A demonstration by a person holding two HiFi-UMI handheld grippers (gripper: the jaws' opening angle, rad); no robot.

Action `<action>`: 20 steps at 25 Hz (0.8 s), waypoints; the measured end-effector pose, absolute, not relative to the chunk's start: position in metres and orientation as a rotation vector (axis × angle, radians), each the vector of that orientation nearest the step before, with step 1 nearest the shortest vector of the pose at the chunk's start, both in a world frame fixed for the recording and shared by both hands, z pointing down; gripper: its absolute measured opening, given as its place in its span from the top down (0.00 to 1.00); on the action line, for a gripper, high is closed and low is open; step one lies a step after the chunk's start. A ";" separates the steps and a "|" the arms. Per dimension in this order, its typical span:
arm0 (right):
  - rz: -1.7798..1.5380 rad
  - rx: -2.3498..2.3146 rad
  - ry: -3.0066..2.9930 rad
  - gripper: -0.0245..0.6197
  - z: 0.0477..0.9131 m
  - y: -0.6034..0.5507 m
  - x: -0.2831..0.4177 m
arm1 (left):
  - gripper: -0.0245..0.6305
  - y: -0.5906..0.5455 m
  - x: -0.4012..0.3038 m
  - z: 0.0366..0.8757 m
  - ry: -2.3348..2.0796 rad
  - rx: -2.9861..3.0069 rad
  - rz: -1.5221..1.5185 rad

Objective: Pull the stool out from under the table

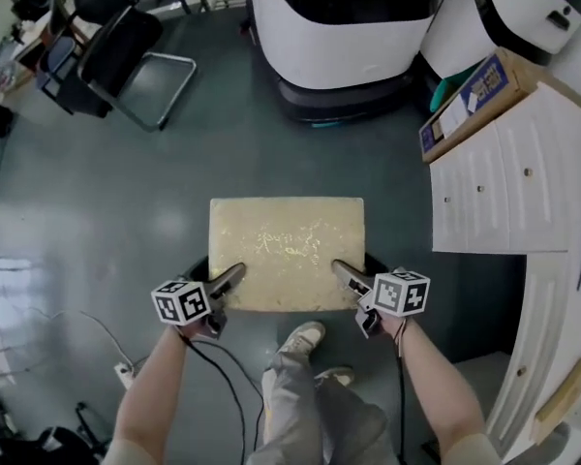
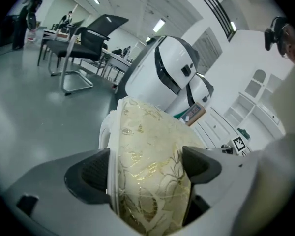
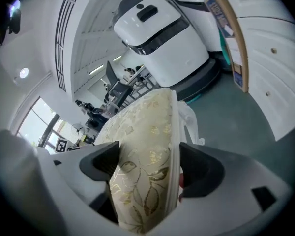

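Head view: the cream cushioned stool [image 1: 287, 250] was seen on the grey floor [image 1: 165, 201], its near corners pinched by the left gripper [image 1: 234, 276] and the right gripper [image 1: 341, 272].

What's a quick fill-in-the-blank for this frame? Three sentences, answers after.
1. The left hand-held gripper and the right hand-held gripper are both ____ on the near edge of the cream gold-patterned cushioned stool.
2. In the head view, the black metal-framed chair stands at the upper ____ of the picture.
3. In the head view, the white drawer cabinet stands to the ____ of the stool.

Missing words: shut; left; right
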State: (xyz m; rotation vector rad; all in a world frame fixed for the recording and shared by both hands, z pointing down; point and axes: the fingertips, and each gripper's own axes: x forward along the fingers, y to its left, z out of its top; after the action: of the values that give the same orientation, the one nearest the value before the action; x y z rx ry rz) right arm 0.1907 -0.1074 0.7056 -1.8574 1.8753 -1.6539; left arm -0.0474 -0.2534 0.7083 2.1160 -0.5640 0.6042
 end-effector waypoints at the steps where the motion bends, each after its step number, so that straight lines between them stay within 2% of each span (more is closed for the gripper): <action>1: -1.664 -1.826 1.928 0.35 0.706 -0.122 0.176 | 0.26 -0.258 -0.068 0.707 -0.608 2.102 0.584; 11: -1.772 -1.561 2.279 0.35 0.735 -0.189 0.038 | 0.26 -0.247 -0.235 0.724 -0.916 1.967 0.451; 20: -1.799 -1.373 2.509 0.35 0.768 -0.210 -0.045 | 0.26 -0.211 -0.324 0.755 -1.106 1.858 0.339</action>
State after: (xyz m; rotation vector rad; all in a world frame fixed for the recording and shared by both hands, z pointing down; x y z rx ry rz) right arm -0.0447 -0.2102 0.7675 -1.3734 2.5091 -1.7986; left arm -0.3239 -0.2110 0.7551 1.8580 -1.1060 0.3388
